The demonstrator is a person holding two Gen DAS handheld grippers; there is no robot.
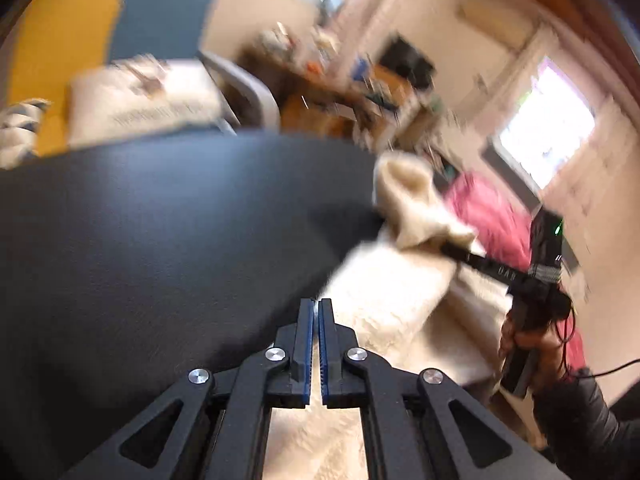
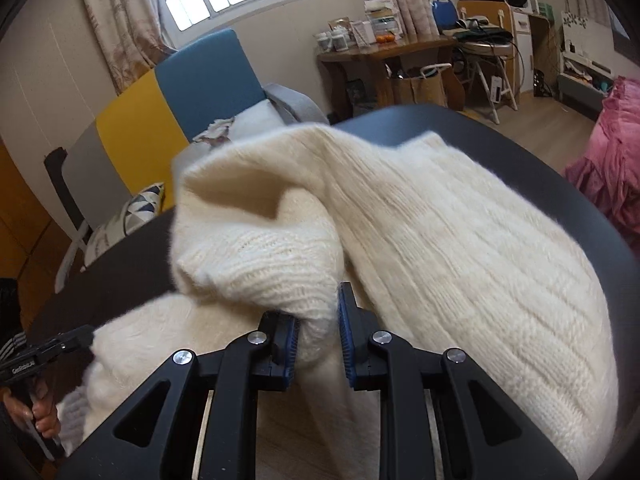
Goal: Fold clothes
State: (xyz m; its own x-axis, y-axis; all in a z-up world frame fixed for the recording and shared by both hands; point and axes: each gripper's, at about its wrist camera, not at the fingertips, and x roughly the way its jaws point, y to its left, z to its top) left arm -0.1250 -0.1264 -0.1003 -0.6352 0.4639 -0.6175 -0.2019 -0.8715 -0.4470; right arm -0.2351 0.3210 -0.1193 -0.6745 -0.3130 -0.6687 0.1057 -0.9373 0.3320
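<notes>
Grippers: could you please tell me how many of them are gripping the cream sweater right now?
1: the right gripper pinches a sweater fold; the left gripper is shut on nothing.

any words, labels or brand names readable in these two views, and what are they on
"GeoGobo.AI", roughly; the small white print on the black body of the left gripper in the right wrist view is too blurred to be sure.
"UAB"-like white letters on the black body of the right gripper in the left wrist view: motion-blurred, not reliable.
Dark print line on the white cushion: blurred, unreadable.
Labels on the jars and boxes on the brown wooden desk: too small.
</notes>
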